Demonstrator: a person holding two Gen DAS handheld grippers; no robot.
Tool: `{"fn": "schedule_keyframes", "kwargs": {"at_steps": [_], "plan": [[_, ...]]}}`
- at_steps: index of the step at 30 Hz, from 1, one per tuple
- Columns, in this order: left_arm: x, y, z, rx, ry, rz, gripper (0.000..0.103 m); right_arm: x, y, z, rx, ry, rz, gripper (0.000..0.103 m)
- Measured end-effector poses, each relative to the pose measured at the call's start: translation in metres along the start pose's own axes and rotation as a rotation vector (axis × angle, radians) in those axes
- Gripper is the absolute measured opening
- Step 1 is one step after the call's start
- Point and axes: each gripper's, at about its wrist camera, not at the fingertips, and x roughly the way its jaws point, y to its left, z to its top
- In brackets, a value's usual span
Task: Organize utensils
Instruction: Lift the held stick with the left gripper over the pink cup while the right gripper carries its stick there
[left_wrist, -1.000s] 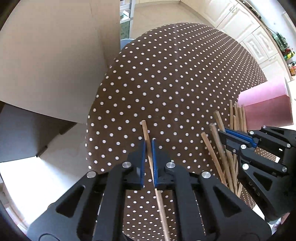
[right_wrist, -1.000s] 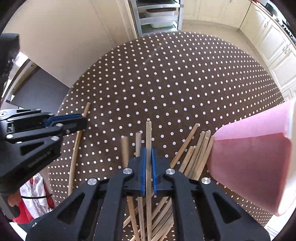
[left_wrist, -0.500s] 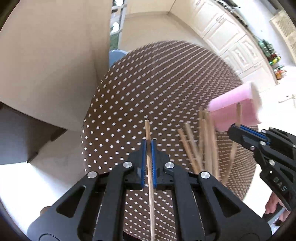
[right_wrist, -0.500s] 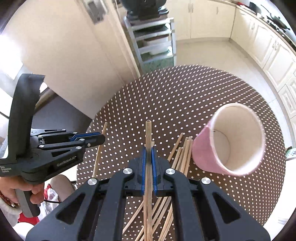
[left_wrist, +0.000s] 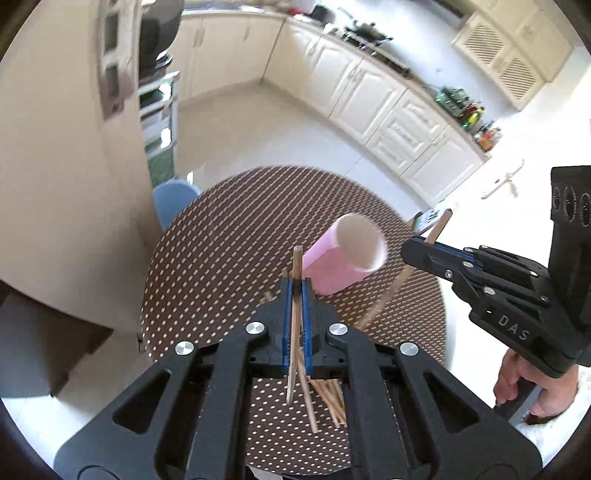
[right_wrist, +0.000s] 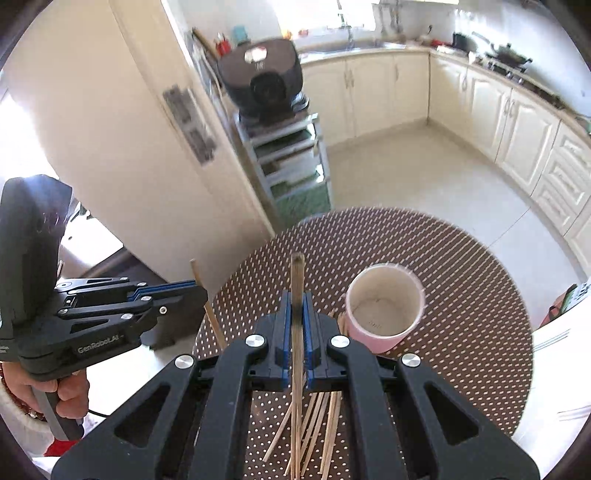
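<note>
A pink cup (left_wrist: 341, 258) with a white inside stands upright on the round brown dotted table (left_wrist: 221, 266); in the right wrist view the cup (right_wrist: 384, 314) is just right of my fingers. My left gripper (left_wrist: 295, 291) is shut on a wooden chopstick (left_wrist: 295, 314), held high above the table. My right gripper (right_wrist: 295, 306) is shut on another chopstick (right_wrist: 296, 332), also lifted. Several loose chopsticks (right_wrist: 317, 417) lie on the table below. The right gripper (left_wrist: 417, 254) shows in the left wrist view, the left gripper (right_wrist: 195, 291) in the right wrist view.
A blue chair (left_wrist: 173, 201) stands at the table's far left edge. A wall (left_wrist: 74, 184) and a fridge (right_wrist: 147, 129) are to the left. A metal rack with a dark cooker (right_wrist: 266, 88) and cream kitchen cabinets (right_wrist: 517, 129) stand beyond the table.
Both grippers have risen well above the table, each carrying its chopstick. The cup and loose chopsticks now look smaller and lower in both views.
</note>
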Motion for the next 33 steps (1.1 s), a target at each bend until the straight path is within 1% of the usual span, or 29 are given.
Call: {"fn": "schedule_keyframes", "kwargs": {"at_steps": [6, 11, 14, 19, 23, 25, 28, 33], "plan": [[-0.032, -0.035, 0.016, 0.064, -0.081, -0.032, 0.005, -0.044, -0.002, 0.008, 0.009, -0.109, -0.04, 0.005], [-0.058, -0.061, 0.036, 0.111, -0.153, -0.057, 0.005, -0.073, -0.004, 0.021, 0.009, -0.182, -0.041, 0.005], [-0.072, -0.073, 0.05, 0.138, -0.199, -0.064, 0.005, -0.09, -0.008, 0.031, 0.003, -0.232, -0.056, 0.005], [-0.084, -0.086, 0.068, 0.157, -0.255, -0.071, 0.005, -0.11, -0.019, 0.041, 0.004, -0.282, -0.086, 0.005], [-0.075, -0.093, 0.076, 0.156, -0.288, -0.048, 0.005, -0.113, -0.029, 0.042, 0.006, -0.305, -0.118, 0.005], [-0.062, -0.093, 0.078, 0.146, -0.284, -0.044, 0.005, -0.108, -0.031, 0.041, -0.004, -0.307, -0.152, 0.005], [-0.041, -0.088, 0.079, 0.126, -0.25, -0.029, 0.005, -0.09, -0.039, 0.032, 0.013, -0.287, -0.167, 0.005], [-0.008, -0.082, 0.067, 0.117, -0.187, 0.007, 0.005, -0.067, -0.048, 0.019, 0.052, -0.242, -0.165, 0.005]]}}
